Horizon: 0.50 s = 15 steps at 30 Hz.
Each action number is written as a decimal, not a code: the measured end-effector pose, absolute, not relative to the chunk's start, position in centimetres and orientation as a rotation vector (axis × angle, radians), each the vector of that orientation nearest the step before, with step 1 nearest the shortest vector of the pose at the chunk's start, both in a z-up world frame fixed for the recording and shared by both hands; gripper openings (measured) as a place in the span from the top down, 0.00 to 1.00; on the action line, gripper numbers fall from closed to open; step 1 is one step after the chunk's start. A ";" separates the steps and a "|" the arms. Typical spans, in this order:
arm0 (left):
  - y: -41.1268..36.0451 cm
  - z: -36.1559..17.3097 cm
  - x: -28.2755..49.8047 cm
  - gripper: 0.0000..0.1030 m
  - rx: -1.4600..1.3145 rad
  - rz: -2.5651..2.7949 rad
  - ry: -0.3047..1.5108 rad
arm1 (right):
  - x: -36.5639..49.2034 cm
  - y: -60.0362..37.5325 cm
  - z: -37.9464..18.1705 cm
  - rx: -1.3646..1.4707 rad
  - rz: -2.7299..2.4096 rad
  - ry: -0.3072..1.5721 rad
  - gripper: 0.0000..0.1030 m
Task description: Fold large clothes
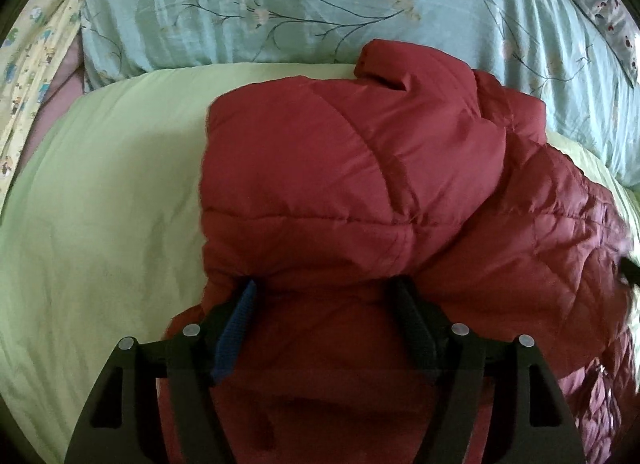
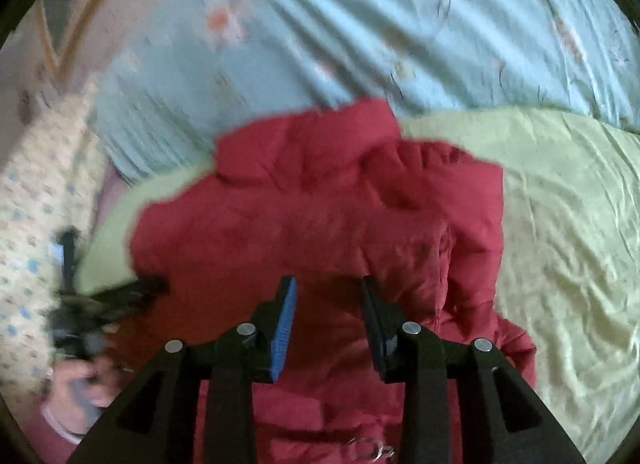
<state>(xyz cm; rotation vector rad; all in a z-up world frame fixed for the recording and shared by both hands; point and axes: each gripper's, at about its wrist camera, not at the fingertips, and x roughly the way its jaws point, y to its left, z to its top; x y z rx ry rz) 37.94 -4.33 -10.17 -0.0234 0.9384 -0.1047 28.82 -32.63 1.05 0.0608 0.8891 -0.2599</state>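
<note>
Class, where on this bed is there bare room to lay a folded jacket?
The green sheet is bare left of the red jacket, and also on its right. The blue quilt crowds the far edge.

The puffer jacket [image 1: 352, 183] is quilted red cloth, matt with a faint sheen (stitched into puffy panels). The green bedsheet [image 1: 100, 203] is smooth, creased cloth; the floral quilt [image 1: 280, 3] beyond is soft, wrinkled cotton-like fabric. The left gripper [image 1: 324, 296] is matt black plastic, with a ribbed blue pad [image 1: 236, 328] and dull metal pins.
</note>
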 end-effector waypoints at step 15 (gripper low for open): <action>-6.2 -8.6 39.3 0.34 0.037 -0.144 0.918 | 29.8 -34.6 -2.8 0.080 -0.266 0.956 0.67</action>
